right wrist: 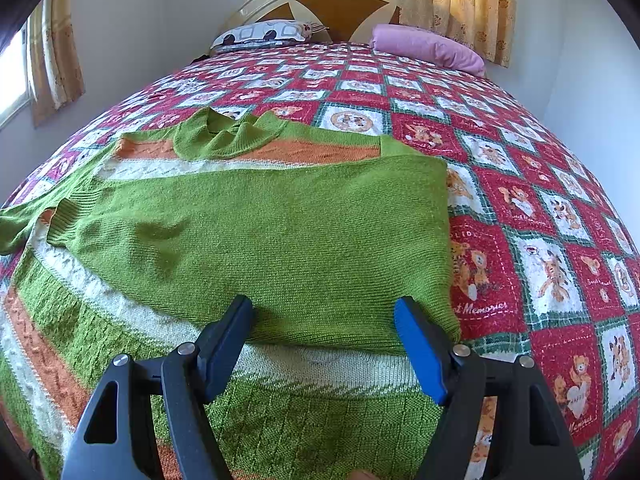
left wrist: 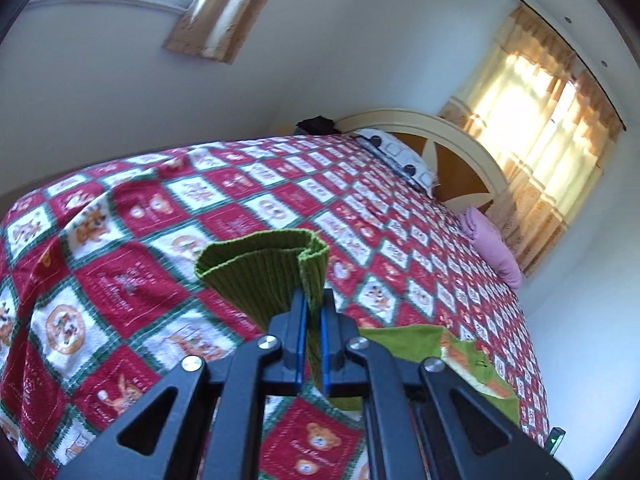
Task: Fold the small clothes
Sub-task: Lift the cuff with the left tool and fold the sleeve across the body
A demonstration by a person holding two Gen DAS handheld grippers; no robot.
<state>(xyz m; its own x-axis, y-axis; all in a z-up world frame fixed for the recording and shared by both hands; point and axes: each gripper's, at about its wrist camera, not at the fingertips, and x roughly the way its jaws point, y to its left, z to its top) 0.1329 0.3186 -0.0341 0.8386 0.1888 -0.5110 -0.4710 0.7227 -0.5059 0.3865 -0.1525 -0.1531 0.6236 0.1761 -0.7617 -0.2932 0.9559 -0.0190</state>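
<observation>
Left wrist view: one left gripper [left wrist: 314, 300] is seen at lower centre, its jaws clamped tight on one ribbed green sleeve cuff [left wrist: 264, 270], which is raised above the bedspread [left wrist: 120, 280] and fans out toward the frame centre. More of the sweater is seen at lower right. One patterned pillow [left wrist: 400, 156] and one pink pillow [left wrist: 490, 248] are counted at right, one headboard [left wrist: 448, 148] behind them, two curtained windows above. Right wrist view: one right gripper [right wrist: 324, 344] is seen at bottom centre, jaws spread wide with nothing gripped, poised above the sweater's fabric. One green sweater with orange and white bands [right wrist: 260, 232] is laid across the left and centre of the frame, one sleeve folded over its body. The surface is a bed under a red, white and green checked bear-print cover; walls are pale, one curtain [right wrist: 452, 4] at upper right, one at left.
</observation>
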